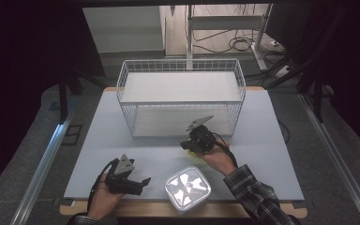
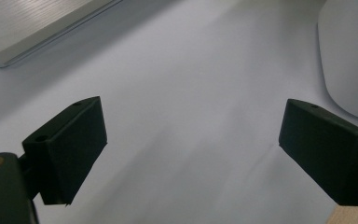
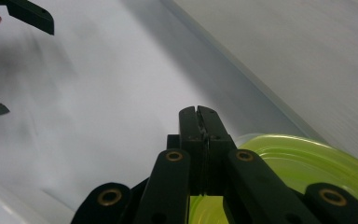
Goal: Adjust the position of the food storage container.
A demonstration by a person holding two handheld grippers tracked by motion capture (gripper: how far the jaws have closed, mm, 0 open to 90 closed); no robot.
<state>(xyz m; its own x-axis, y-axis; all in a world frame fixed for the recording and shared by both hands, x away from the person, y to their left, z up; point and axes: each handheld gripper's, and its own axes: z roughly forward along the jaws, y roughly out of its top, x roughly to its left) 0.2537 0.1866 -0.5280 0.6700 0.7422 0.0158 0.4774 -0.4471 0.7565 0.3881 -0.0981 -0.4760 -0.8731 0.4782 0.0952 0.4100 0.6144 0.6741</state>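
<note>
Left tongs (image 2: 191,154) spread wide and empty, right tongs (image 3: 199,122) pinched on yellow-green plate (image 3: 303,161)

Both grippers are black. The left gripper (image 1: 143,182) and right gripper (image 1: 186,145) each carry a grey three-cornered plate and a trailing black cable. Brass-coloured pivot screws mark the linkage arms. The right sleeve (image 1: 255,194) is dark plaid.
</note>
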